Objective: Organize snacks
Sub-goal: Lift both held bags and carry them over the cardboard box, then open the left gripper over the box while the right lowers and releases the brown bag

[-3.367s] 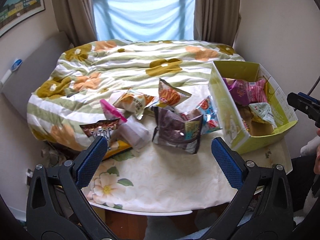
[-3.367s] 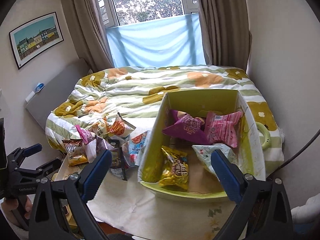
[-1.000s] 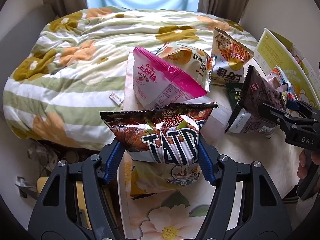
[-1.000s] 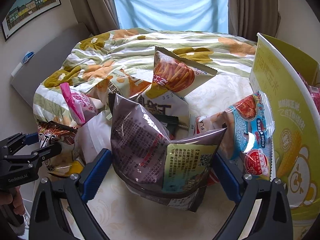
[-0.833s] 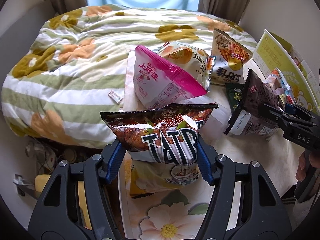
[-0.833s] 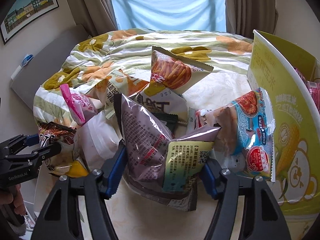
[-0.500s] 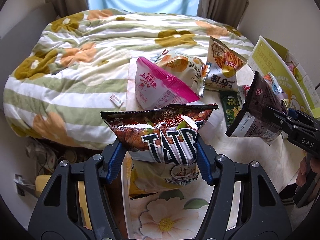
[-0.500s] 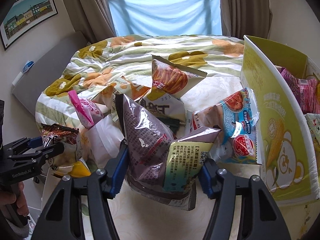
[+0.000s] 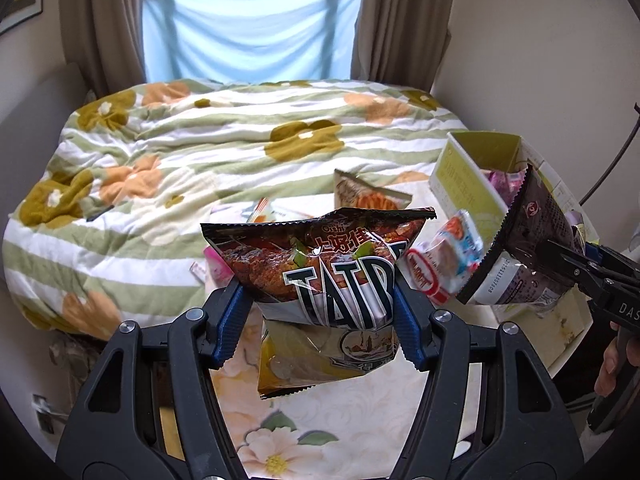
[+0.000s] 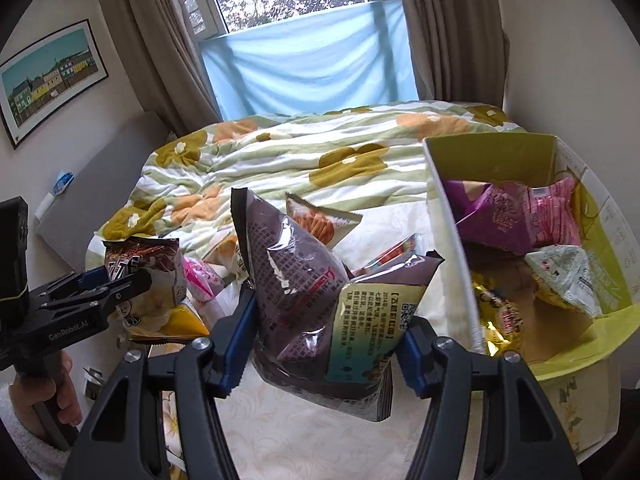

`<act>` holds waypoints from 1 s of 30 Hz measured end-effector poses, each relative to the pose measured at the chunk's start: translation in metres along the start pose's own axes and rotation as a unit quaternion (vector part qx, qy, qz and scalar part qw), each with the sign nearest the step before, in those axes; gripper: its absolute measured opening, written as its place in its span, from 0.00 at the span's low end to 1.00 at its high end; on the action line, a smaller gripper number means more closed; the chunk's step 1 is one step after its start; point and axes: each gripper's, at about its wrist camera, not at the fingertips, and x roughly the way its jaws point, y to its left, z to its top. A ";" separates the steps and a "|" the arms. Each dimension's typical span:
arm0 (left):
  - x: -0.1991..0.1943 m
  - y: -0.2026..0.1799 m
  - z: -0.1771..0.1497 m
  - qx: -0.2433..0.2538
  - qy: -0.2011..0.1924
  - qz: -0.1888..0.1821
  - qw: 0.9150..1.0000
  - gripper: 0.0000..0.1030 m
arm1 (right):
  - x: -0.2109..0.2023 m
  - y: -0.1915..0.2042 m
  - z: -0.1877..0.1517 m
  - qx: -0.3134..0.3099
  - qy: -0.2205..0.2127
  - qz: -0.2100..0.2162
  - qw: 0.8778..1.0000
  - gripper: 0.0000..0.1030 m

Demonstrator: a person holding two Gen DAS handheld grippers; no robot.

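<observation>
Gripping crinkly foil chip bag (image 9: 320, 276), glossy brown pouch (image 10: 316, 300), yellow-green carton (image 10: 452, 216)

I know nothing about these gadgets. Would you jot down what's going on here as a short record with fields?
Setting: table with floral cloth beside a bed with a flowered quilt
Left tool: shut on a dark TATB chip bag, held clear of the table
Right tool: shut on a dark purple snack bag, also lifted
Box: yellow-green carton, open, at the right, already holding several packets
Left on table: a few loose packets, including an orange-and-white bag
Likely next: both bags go into the carton
</observation>
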 end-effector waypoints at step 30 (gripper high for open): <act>0.112 -0.324 0.053 0.025 0.085 -0.034 0.995 0.99 | -0.095 -0.271 0.045 0.033 -0.003 -0.030 0.999 0.56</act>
